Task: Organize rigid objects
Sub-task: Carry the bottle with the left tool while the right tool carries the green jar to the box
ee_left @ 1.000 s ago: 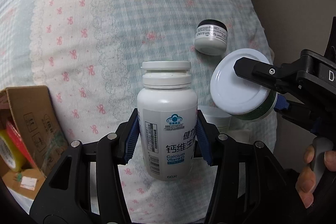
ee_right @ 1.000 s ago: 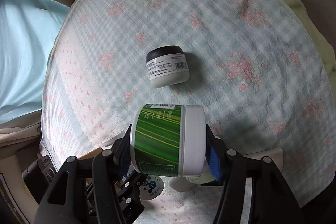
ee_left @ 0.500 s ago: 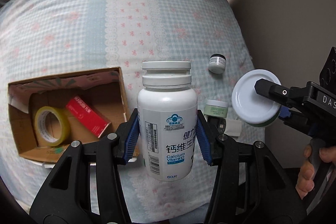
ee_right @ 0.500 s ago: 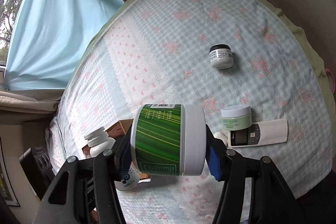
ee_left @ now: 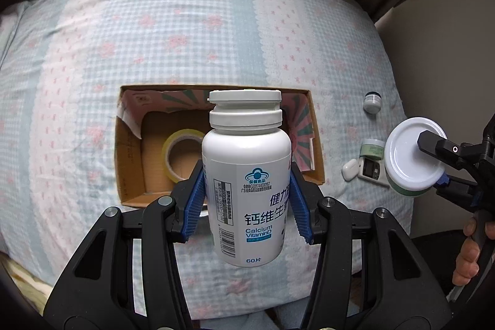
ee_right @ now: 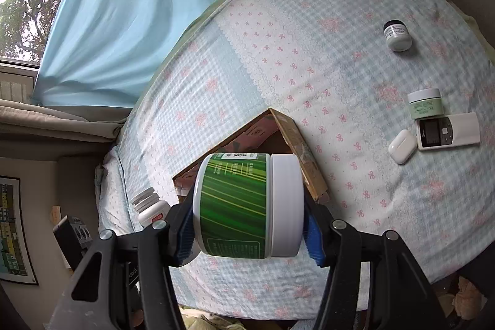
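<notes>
My left gripper [ee_left: 247, 203] is shut on an upright white calcium bottle [ee_left: 247, 175] and holds it in the air in front of an open cardboard box [ee_left: 130, 150] on the bed. A yellow tape roll [ee_left: 179, 150] lies in the box. My right gripper [ee_right: 249, 232] is shut on a green-labelled jar with a white lid [ee_right: 244, 206], held sideways above the box's corner [ee_right: 290, 129]. That jar also shows in the left wrist view [ee_left: 408, 156], to the right of the box. The bottle also shows in the right wrist view [ee_right: 148, 204].
On the checked bedspread [ee_right: 309, 36] right of the box lie a dark-lidded jar [ee_right: 397, 36], a pale green jar [ee_right: 425, 104], a white remote [ee_right: 448, 130] and a white earbud case [ee_right: 402, 146]. A blue curtain [ee_right: 123, 14] hangs beyond the bed.
Both grippers have lifted and pulled back with their loads. The left view has swung so the box now sits straight behind the bottle. The jars on the bed look smaller.
</notes>
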Demonstrator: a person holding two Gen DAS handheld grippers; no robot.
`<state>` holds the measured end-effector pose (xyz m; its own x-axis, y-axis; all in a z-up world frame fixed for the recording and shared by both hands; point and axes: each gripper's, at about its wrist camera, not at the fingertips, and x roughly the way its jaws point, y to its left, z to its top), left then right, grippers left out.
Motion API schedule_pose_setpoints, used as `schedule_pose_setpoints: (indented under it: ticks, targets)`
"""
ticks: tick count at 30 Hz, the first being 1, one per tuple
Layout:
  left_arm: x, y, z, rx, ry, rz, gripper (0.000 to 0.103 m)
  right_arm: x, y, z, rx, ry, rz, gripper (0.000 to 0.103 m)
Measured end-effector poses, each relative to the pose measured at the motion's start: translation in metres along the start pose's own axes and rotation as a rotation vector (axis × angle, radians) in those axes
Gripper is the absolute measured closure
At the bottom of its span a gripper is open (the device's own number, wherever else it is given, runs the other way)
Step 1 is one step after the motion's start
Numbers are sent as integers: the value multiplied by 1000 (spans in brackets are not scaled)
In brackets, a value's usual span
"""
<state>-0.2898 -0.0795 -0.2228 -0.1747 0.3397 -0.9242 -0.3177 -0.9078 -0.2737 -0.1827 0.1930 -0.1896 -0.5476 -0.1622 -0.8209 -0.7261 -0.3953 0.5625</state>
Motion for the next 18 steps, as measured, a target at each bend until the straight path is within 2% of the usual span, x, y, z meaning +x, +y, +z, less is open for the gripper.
schedule_pose_setpoints:
  ticks: [5,10,18]
  targets:
    - [11,42,0,3,23,10,57,25,21,-23,12,22,10,49]
    - [39,75,9,2,53,23,57,62,34,-31,-6,70,-17,49]
    - [99,93,29,35,94,39,57,131,44,-23,-88,137,-87,49]
